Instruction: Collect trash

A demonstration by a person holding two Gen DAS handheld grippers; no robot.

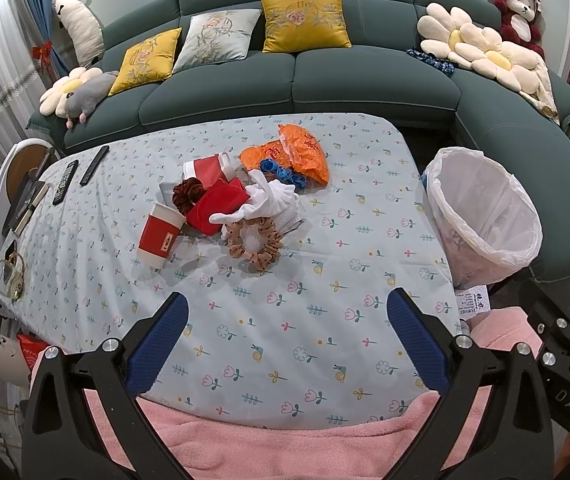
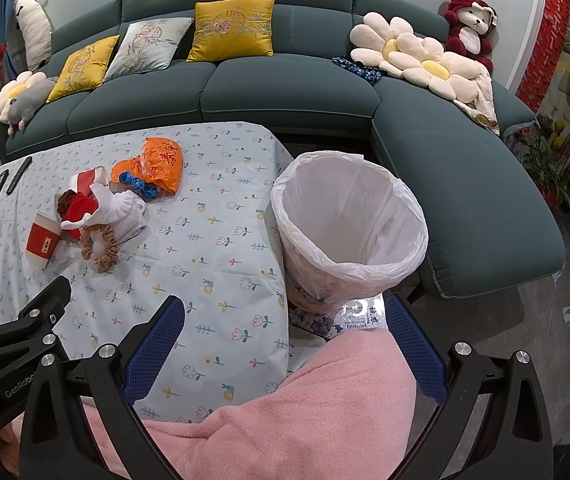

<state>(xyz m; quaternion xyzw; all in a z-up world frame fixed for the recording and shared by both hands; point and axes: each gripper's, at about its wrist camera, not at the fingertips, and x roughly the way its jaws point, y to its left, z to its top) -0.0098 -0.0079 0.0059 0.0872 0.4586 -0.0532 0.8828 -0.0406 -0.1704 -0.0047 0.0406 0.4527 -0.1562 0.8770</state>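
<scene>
Both tongs, left (image 1: 287,332) and right (image 2: 285,336), gape empty, with the rubbish pile (image 1: 237,196) ahead and the lined bin (image 2: 349,232) right of it, handy for dropping.

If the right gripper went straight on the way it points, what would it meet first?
Probably the lined trash bin, standing beside the table straight ahead of the open right gripper; depth is unclear.

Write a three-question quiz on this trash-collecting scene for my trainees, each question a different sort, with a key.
1. True or false: the left claw holds the paper cup.
2. Which lies nearest the orange bag? A) remotes B) blue balloon scraps C) bin
3. Fill in: the bin is lined with a ___ plastic bag.

Key: 1 false, both claws are open and empty; 2 B; 3 white.
</scene>
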